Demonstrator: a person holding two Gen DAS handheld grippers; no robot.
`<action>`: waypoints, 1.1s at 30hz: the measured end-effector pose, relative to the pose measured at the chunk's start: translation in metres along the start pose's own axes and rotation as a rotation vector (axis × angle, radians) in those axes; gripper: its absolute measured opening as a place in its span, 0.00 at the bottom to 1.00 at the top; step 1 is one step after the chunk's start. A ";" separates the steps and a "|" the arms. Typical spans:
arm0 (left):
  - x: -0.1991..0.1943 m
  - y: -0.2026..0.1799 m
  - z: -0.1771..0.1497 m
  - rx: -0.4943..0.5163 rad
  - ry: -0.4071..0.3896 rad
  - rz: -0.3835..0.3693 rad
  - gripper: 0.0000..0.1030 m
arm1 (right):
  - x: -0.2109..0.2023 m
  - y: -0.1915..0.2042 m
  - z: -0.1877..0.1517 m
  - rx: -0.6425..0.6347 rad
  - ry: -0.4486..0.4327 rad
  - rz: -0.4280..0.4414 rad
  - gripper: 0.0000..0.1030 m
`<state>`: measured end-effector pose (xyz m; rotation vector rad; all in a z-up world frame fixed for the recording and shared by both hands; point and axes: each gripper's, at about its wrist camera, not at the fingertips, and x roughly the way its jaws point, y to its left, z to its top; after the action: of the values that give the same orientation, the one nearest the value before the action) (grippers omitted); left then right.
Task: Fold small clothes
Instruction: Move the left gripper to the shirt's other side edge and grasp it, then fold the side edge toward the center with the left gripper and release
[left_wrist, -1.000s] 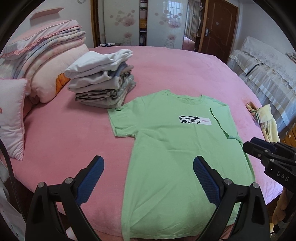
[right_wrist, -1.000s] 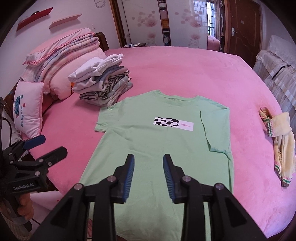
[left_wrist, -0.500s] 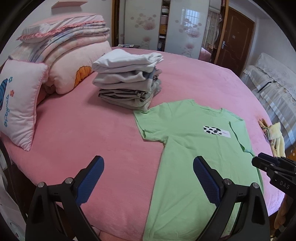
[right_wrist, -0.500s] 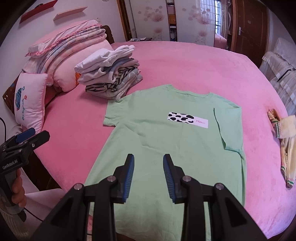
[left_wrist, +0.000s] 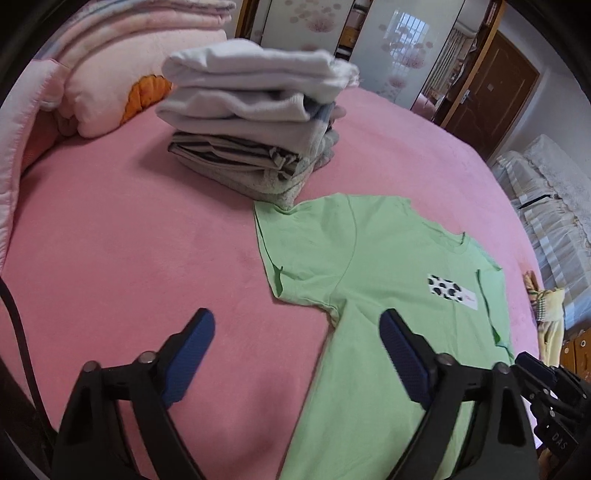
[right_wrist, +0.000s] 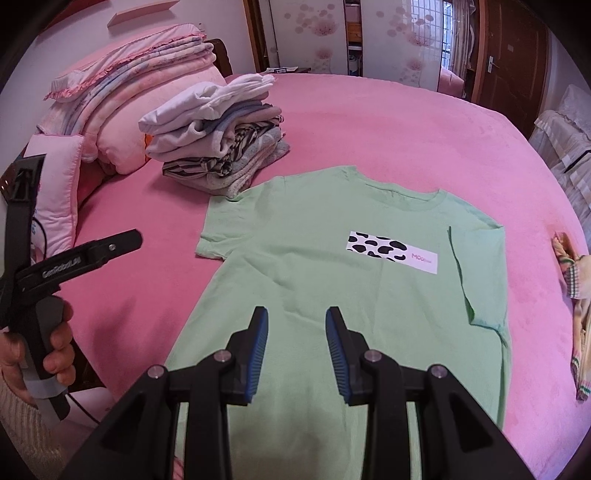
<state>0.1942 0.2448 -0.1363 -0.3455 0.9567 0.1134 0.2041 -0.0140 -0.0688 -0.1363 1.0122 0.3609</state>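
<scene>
One shirt (right_wrist: 332, 288) left flat; stack (right_wrist: 218, 144) done.
Left tongs (left_wrist: 295, 354) closing on nothing, right tongs (right_wrist: 295, 343) part-open, empty; folding not begun.

A light green T-shirt (right_wrist: 332, 295) lies flat, front up, in the middle of the frame. It has a white patch with black spots (right_wrist: 391, 251) on the chest. One sleeve, on the right, is folded in over the shirt. A pile of folded clothes (right_wrist: 218, 136) sits at the upper left, touching the other sleeve.
</scene>
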 end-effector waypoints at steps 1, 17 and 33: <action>0.011 0.000 0.004 -0.001 0.014 -0.001 0.79 | 0.009 -0.002 0.003 0.003 0.002 -0.002 0.31; 0.138 0.008 0.020 -0.073 0.165 -0.015 0.65 | 0.114 -0.017 0.051 0.048 0.001 0.005 0.31; 0.165 0.006 0.023 -0.175 0.123 -0.099 0.06 | 0.133 -0.026 0.042 0.073 0.024 0.034 0.31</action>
<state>0.3053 0.2492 -0.2605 -0.5656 1.0517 0.0867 0.3102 0.0038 -0.1608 -0.0585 1.0514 0.3533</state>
